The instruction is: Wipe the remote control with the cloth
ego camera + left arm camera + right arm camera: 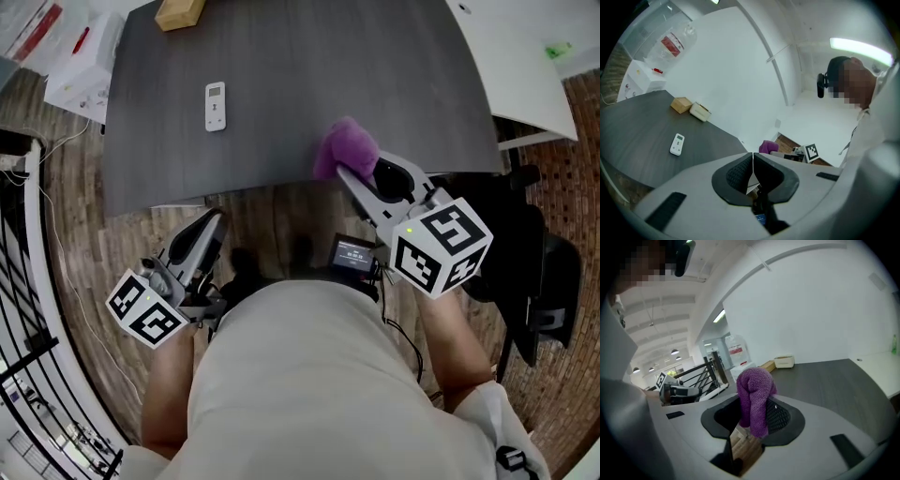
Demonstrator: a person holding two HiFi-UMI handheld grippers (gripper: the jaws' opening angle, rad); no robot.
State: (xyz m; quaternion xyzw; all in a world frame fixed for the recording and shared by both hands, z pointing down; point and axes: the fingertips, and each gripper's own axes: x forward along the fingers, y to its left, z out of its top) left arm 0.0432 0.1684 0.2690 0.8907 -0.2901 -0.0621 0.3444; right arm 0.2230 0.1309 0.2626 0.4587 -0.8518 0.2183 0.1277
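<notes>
A person stands at the near edge of a dark grey table (281,84), holding a two-jaw gripper in each hand, both close to the body and off the tabletop. The right gripper (349,174) pinches a purple cloth (345,148) — the cloth is bunched between its jaws and bulges out past the tips, above the near right part of the table. The left gripper (214,221) is over the wooden floor (272,211), just short of the table, its jaws pressed together with nothing between them. The remote control (216,106) — small and white — lies flat on the left part of the table, display end towards the far side, well apart from both grippers and the cloth. At the far edge sits a tan block (180,12), with a white box (700,111) just beside it.
</notes>
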